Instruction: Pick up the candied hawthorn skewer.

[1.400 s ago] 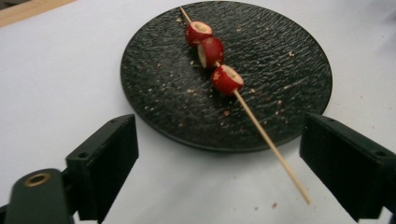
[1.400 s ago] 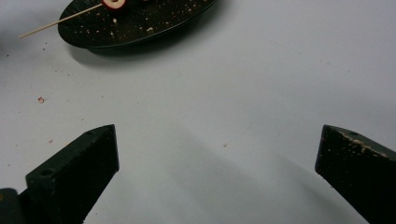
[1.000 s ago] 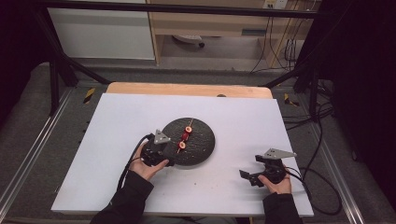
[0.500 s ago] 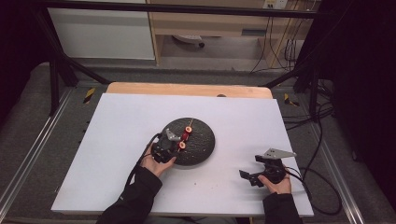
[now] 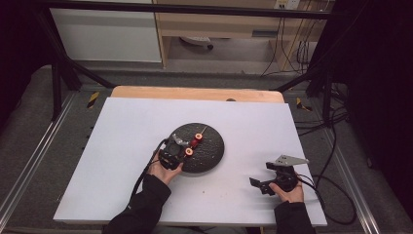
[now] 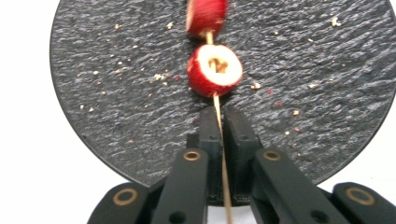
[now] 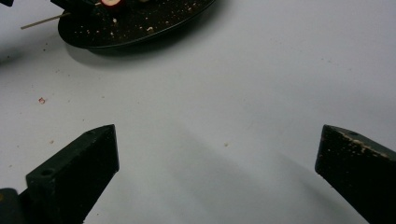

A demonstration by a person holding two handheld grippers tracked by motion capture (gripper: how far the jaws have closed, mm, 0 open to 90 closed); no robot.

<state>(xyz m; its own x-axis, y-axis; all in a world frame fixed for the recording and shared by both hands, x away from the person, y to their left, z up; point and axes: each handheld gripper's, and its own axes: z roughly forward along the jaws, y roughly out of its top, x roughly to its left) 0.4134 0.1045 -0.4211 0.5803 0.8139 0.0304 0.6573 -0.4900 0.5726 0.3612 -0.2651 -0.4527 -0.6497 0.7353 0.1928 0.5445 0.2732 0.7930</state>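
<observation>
Left tongs (image 6: 218, 126) are pinched on the thin wooden skewer (image 6: 220, 135), their jaws having just been closing until the stick sits squeezed between the two black pads. The grip is taken on the bare stretch of stick just below the nearer radish slice (image 6: 215, 70), which seems sensible: there the wood is free of food, so the pads can clamp it without crushing the red-skinned piece. A second radish piece (image 6: 206, 16) is threaded farther up the same stick, at the top edge of the left gripper view. Both lie on the round black slate plate (image 6: 116, 93), whose rough face is sprinkled with pale crumbs, and the skewer runs roughly along the plate's middle, its free end poking out past the rim toward the person's left hand (image 5: 163, 170).

From the high view the plate (image 5: 209, 156) sits near the centre of the white worktop (image 5: 122, 126), with the left tongs (image 5: 181, 151) reaching in over its near-left rim.

Right tongs (image 7: 217, 158) stand spread wide with nothing between them, hovering low over bare worktop well apart from the plate; seen from above, that gripper (image 5: 260, 184) rests in the right hand (image 5: 287, 187) near the front right corner, probably parked out of the way until a second grip is needed.
</observation>
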